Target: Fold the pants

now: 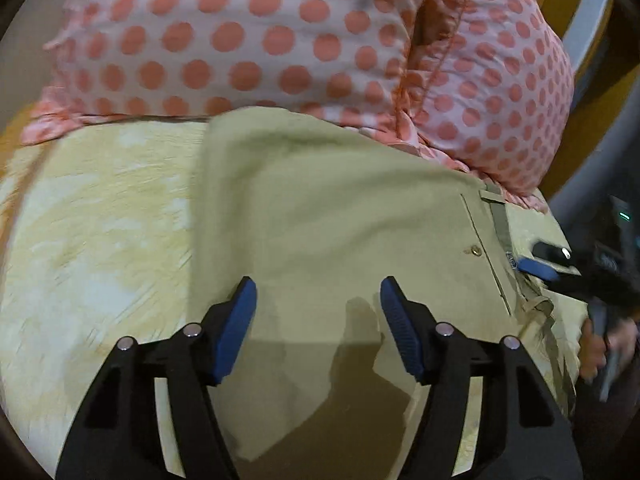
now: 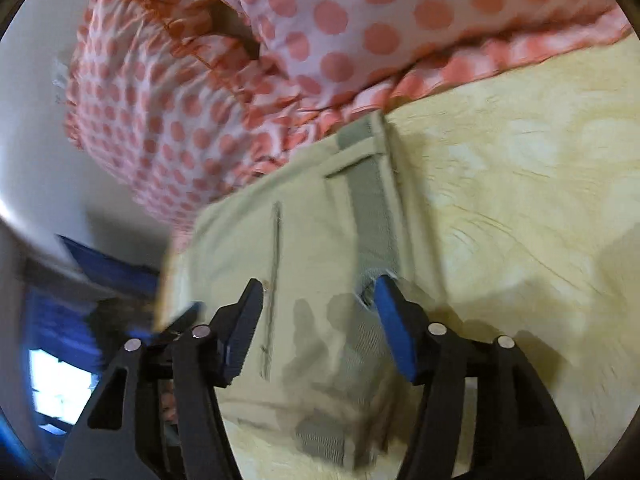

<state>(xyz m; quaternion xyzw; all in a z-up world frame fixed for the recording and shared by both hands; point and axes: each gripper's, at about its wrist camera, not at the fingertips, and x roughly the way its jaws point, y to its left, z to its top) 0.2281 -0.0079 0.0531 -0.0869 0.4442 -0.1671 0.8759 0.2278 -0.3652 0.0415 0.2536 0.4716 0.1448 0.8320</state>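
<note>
Pants (image 1: 320,208) folded flat on yellow bedsheet (image 1: 100,208) w/ both grippers' fingers spread, left gripper (image 1: 318,300) & right gripper (image 2: 318,300) above.

The khaki pants (image 1: 340,208) lie folded flat on the bed, waistband end to the right with a grey belt loop (image 2: 366,196) and pocket button (image 1: 476,251) showing.

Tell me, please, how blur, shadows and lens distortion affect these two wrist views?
Left wrist view: fairly sharp on the pants, smeared on the bedsheet at left; the left gripper casts a dark shadow on the cloth below. Right wrist view: motion blur throughout, worst around the right gripper; the fisheye bends the polka-dot pillow.
</note>
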